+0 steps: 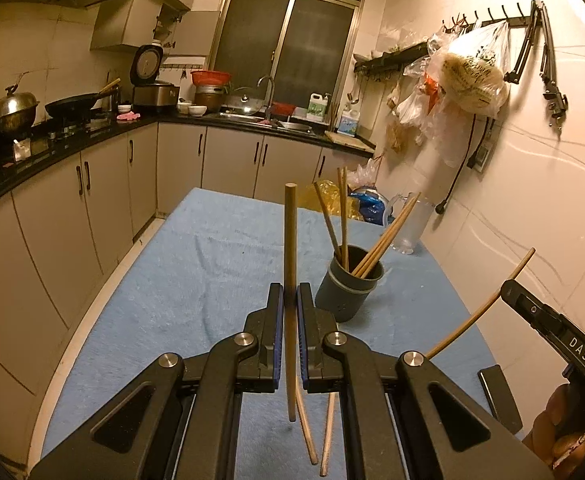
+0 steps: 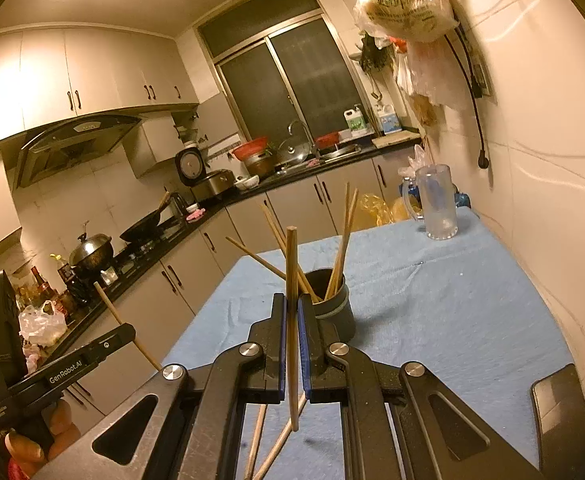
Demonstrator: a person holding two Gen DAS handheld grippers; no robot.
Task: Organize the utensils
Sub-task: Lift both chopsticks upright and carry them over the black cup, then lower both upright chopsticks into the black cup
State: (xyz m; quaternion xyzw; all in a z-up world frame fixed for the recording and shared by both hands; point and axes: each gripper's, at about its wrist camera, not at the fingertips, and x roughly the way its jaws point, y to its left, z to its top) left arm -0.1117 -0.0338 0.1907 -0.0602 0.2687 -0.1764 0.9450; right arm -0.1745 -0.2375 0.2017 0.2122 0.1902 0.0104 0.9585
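Left wrist: our left gripper (image 1: 290,308) clamped on an upright chopstick (image 1: 290,248) above the table (image 1: 172,280) | right gripper (image 2: 291,312) pinching its own chopstick (image 2: 291,264) | cup (image 1: 348,288) of chopsticks just beyond | two more lie below.

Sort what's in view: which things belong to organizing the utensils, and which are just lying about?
Part of the job:
- left gripper, shut on a chopstick
- right gripper, shut on a second chopstick
- grey holder with chopsticks inside
- loose chopsticks on the blue cloth

Just lying about:
- glass mug
- hanging plastic bag
- wok
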